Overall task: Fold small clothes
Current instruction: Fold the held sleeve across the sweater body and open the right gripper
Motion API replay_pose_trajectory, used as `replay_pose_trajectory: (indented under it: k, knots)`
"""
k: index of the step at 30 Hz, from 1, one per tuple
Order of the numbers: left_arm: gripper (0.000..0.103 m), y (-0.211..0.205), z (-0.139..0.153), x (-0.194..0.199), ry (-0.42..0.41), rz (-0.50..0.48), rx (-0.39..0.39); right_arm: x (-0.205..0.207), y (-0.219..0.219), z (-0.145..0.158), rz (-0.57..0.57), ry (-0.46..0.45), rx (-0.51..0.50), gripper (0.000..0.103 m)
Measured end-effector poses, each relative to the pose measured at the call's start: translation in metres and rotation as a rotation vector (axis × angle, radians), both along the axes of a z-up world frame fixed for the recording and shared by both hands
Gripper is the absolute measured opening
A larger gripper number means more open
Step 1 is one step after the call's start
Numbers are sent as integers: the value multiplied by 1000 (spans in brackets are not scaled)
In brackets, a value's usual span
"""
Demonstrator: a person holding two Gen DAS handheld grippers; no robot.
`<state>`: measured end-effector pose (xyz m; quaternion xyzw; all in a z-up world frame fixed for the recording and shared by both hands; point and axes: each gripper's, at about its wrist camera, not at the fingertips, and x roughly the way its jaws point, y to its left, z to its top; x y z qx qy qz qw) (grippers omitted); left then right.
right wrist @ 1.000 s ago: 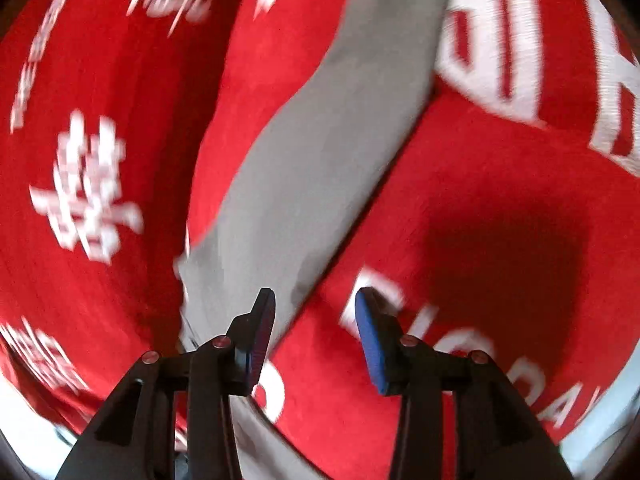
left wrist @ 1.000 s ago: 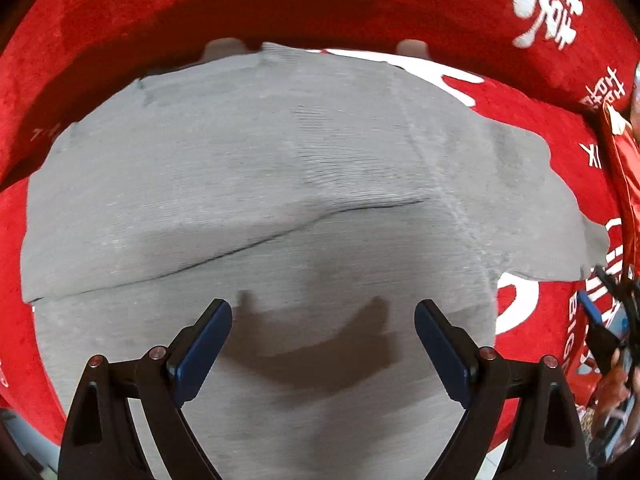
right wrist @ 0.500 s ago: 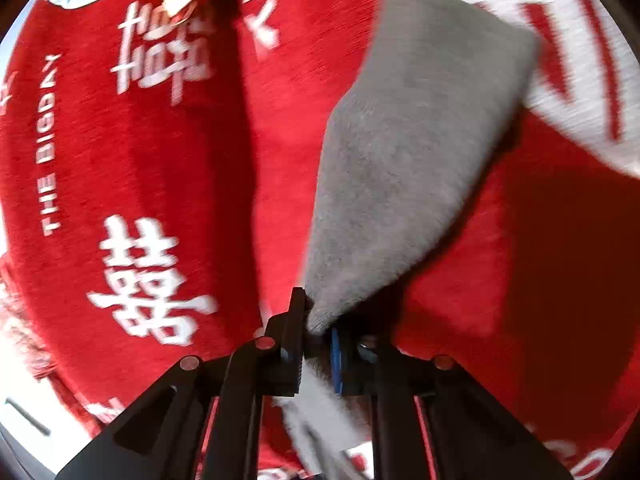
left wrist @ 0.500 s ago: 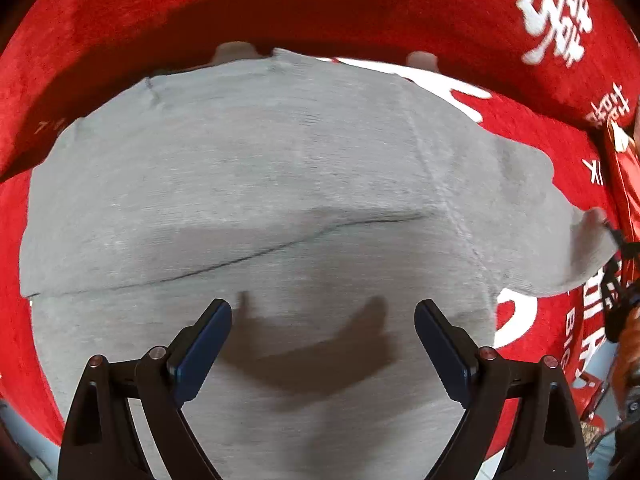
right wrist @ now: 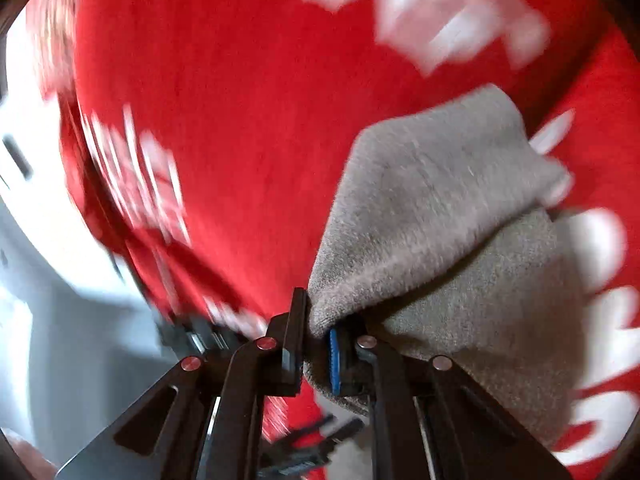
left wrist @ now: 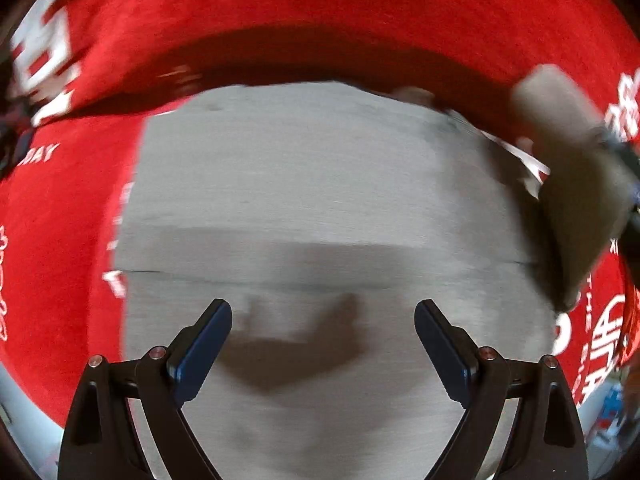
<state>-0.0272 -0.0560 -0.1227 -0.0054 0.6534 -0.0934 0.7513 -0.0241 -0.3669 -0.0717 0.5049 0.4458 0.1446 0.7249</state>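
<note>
A grey knit garment (left wrist: 304,184) lies flat on a red cloth with white lettering (left wrist: 280,12), a fold line running across its middle. My left gripper (left wrist: 323,340) hangs open just above its near part, nothing between the blue pads. At the right edge of the left wrist view the garment's sleeve (left wrist: 576,184) is lifted off the cloth, blurred. In the right wrist view my right gripper (right wrist: 318,344) is shut on the end of that grey sleeve (right wrist: 432,216), which bunches up and drapes away to the right.
The red cloth (right wrist: 248,80) covers the whole work surface. A pale floor or table edge (right wrist: 48,280) shows at the left of the right wrist view. Blurred small items (left wrist: 612,404) sit at the far right edge of the left wrist view.
The right gripper closed on the sleeve end and swept it up and across, rolling as it went. The left gripper slid sideways over the garment and stayed open.
</note>
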Motion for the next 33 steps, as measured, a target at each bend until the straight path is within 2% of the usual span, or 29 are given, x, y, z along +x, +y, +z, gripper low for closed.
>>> replay_pose_trajectory:
  k: [5, 6, 8, 9, 10, 12, 14, 15, 16, 18, 21, 23, 25, 28, 33]
  knots:
    - [93, 54, -3, 5, -12, 63, -3, 36, 106, -53, 233, 188, -232, 12]
    - [93, 66, -4, 7, -12, 78, -12, 38, 119, -64, 247, 244, -276, 14]
    - [93, 78, -5, 9, -14, 93, -27, 34, 125, -71, 220, 293, -293, 16]
    - [93, 85, -5, 10, -16, 99, -36, 32, 122, -71, 180, 295, -270, 19]
    - [93, 92, -5, 12, -19, 101, -47, 30, 116, -68, 127, 288, -244, 30]
    - [93, 104, -4, 16, -27, 104, -69, 27, 103, -63, 20, 277, -213, 39]
    - [93, 108, 0, 21, -43, 110, -102, 32, 92, -64, -49, 293, -187, 38]
    - [93, 114, 3, 24, -53, 113, -126, 38, 90, -65, -61, 299, -189, 35]
    - [93, 118, 4, 29, -61, 118, -154, 46, 92, -62, -54, 289, -203, 25]
    - [93, 127, 6, 35, -68, 131, -214, 64, 110, -49, 39, 230, -293, 23]
    - [93, 132, 2, 48, -50, 136, -286, 77, 164, -33, 284, 127, -398, 23]
    - [93, 128, -4, 54, -26, 122, -316, 72, 200, -33, 444, 102, -450, 23]
    - [93, 120, -12, 60, 7, 99, -346, 60, 222, -42, 535, 124, -485, 24]
    - [93, 100, -26, 63, 44, 50, -367, 41, 224, -57, 565, 198, -481, 24]
    - [93, 78, -45, 67, 101, 37, -367, 6, 180, -53, 448, 272, -380, 26]
